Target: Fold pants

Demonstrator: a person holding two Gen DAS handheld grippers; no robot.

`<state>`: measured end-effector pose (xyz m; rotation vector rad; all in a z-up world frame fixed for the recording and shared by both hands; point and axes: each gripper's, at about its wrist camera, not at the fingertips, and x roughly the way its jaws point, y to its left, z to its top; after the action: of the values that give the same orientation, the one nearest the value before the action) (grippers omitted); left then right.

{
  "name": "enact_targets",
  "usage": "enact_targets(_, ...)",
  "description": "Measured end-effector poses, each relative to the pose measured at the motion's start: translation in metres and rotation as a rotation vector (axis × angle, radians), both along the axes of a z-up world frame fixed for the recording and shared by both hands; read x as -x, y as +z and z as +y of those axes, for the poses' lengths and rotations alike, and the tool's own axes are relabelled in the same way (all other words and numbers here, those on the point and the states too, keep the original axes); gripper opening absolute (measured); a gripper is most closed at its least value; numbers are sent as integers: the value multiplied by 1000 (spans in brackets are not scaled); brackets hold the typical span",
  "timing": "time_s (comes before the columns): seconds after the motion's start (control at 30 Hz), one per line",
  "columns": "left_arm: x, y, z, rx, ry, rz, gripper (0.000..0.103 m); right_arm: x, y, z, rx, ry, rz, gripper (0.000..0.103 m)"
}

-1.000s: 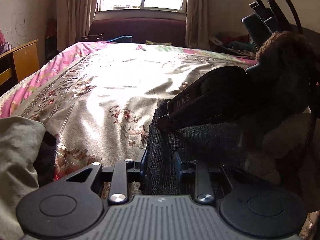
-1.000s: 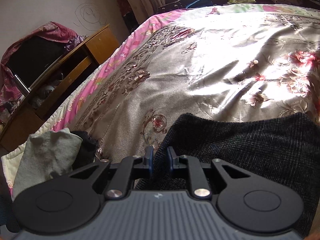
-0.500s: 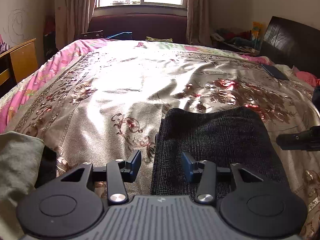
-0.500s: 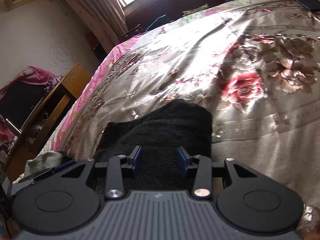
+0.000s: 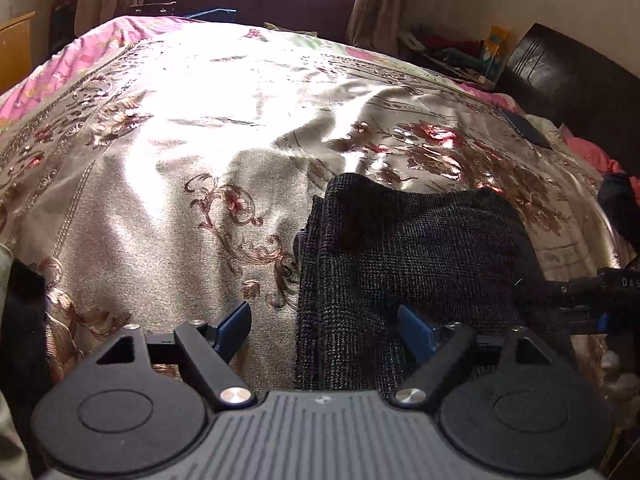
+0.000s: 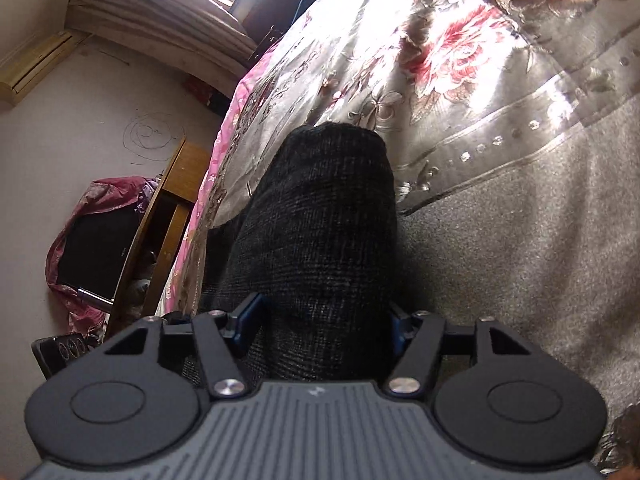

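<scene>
The dark knit pants (image 5: 404, 252) lie folded into a compact rectangle on the floral bedspread (image 5: 192, 152) near the bed's front edge. My left gripper (image 5: 326, 326) is open, its jaws spread wide over the pants' left edge, holding nothing. My right gripper (image 6: 320, 322) is open too, jaws wide on either side of the pants' (image 6: 320, 220) right end, with the cloth lying between them. The right gripper also shows in the left wrist view (image 5: 580, 292), low at the pants' right side.
A grey and black garment pile (image 5: 16, 320) lies at the bed's front left corner. A wooden desk (image 6: 168, 220) with a covered screen stands left of the bed. A dark headboard (image 5: 572, 80) and pillows are at the right. A window with curtains is beyond the bed.
Both grippers were shut on the pants a second ago, then opened and let go. They have opened wider since. The right gripper has swung round to the pants' right end.
</scene>
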<state>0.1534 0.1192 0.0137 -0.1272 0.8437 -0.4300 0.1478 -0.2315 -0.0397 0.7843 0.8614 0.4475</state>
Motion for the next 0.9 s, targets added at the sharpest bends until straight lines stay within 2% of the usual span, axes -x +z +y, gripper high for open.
enact_targets(0.07,4,0,-6,12,-9,4,89,2,2,3,23,1,-16,65)
enact_targets(0.1,9,0,-10,24,-29,12,83,6,4,5,47,13,-27,60)
enact_targets(0.13,13,-1,-15,29,-34,22,82,7,5,4,45,21,-17,50)
enact_targets(0.2,23,0,-26,-9,-29,3,81,8,4,-4,0,23,30,38)
enact_targets(0.23,29,4,-31,-14,-31,-3,80,10,6,-9,-7,24,40,34)
enact_targets(0.3,39,11,-39,19,-40,1,77,18,14,-19,10,22,37,32)
enact_targets(0.43,65,16,-73,60,-128,11,74,36,31,-53,93,8,41,31)
enact_targets(0.57,82,5,-114,118,-204,50,74,56,40,-92,195,-37,59,32)
enact_targets(0.63,93,1,-135,78,-247,43,74,56,37,-102,271,-37,68,37)
enact_targets(0.7,103,2,-145,25,-284,26,75,55,35,-111,280,-64,76,44)
enact_targets(0.73,106,5,-145,-1,-287,17,74,55,37,-112,279,-66,69,44)
enact_targets(0.8,110,16,-139,-39,-275,-12,73,64,50,-113,313,-103,20,44)
enact_targets(0.9,113,40,-131,-88,-242,-98,72,87,72,-104,444,-147,-89,44)
